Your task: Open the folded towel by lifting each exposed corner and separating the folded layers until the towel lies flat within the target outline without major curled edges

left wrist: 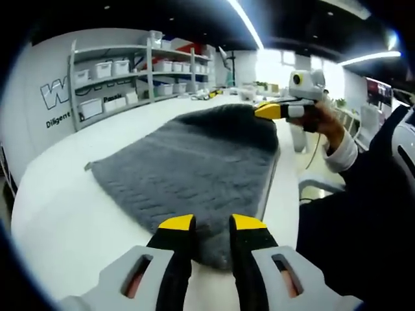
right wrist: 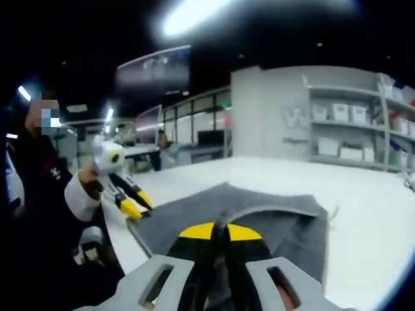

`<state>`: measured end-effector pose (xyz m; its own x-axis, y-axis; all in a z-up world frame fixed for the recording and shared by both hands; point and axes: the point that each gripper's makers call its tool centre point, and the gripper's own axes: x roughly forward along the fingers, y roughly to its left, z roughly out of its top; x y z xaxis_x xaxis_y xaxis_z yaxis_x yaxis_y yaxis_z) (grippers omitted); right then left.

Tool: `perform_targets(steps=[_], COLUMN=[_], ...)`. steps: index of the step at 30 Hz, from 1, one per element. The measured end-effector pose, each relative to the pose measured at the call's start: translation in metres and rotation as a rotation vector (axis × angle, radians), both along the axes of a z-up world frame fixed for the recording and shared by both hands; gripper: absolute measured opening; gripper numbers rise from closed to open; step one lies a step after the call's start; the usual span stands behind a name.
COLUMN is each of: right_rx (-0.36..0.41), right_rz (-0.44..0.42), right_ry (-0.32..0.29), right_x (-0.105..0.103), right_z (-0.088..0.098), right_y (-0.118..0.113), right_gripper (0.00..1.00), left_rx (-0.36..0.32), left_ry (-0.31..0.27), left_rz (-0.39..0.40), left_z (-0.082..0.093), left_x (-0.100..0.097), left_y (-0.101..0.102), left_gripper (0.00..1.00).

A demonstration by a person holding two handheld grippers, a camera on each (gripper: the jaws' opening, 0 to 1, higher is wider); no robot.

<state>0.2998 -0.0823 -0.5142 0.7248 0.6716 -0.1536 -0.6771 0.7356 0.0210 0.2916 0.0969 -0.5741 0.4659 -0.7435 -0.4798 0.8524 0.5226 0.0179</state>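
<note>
The grey towel (left wrist: 194,162) lies on the white surface (left wrist: 71,214), partly opened. In the right gripper view a top layer (right wrist: 272,207) is raised off the layer under it, with a curved fold line showing.

The right claw (right wrist: 219,228) has its yellow tips pressed together on the towel's edge, so it is gripping the towel; in the left gripper view the same claw (left wrist: 269,111) is at the towel's far corner, lifted a little above the surface.

The left claw (left wrist: 213,223) sits over the near edge of the towel with a gap between its tips. It seems to hold nothing, though from the right gripper view (right wrist: 137,204) it is hard to tell whether its tips touch the cloth.

The step in hand looks like peeling the held layer open. To do it well:

- Keep the right grip firm and carry the corner up and outward, away from the fold, not straight up.
- Use the left claw to pin or pinch the near edge so the lower layer does not drag along.
- Lay the layer down slowly, pulling it gently taut so the edge does not curl.

No target outline can be made out on the surface, so placement has to be judged from the towel's edges.
</note>
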Motion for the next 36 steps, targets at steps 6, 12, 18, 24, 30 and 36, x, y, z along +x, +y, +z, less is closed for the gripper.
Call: perform_targets(steps=[6,12,18,24,30,36], right_rx=[0.001,-0.002,-0.028,-0.035,-0.056,-0.07], right_rz=[0.004,0.018,0.057,0.074,0.111,0.136], right_ry=[-0.007,-0.024,-0.043,-0.06,-0.067,-0.074], right_x=[0.001,0.0,-0.003,-0.003,-0.009,-0.014], right_z=[0.002,0.009,0.011,0.015,0.013,0.008], right_y=[0.003,0.01,0.028,0.04,0.056,0.07], right_gripper=[0.02,0.02,0.02,0.02,0.02,0.02], left_rx=[0.002,-0.018,-0.02,-0.022,-0.037,-0.072], left_ry=[-0.013,-0.02,-0.031,-0.04,-0.05,-0.055], left_rz=[0.002,0.008,0.024,0.023,0.042,0.046], left_z=[0.001,0.004,0.005,0.007,0.011,0.016], left_x=[0.002,0.004,0.007,0.006,0.009,0.01], left_y=[0.001,0.0,0.003,0.003,0.005,0.006], left_gripper=[0.22,0.22,0.22,0.22,0.22,0.22])
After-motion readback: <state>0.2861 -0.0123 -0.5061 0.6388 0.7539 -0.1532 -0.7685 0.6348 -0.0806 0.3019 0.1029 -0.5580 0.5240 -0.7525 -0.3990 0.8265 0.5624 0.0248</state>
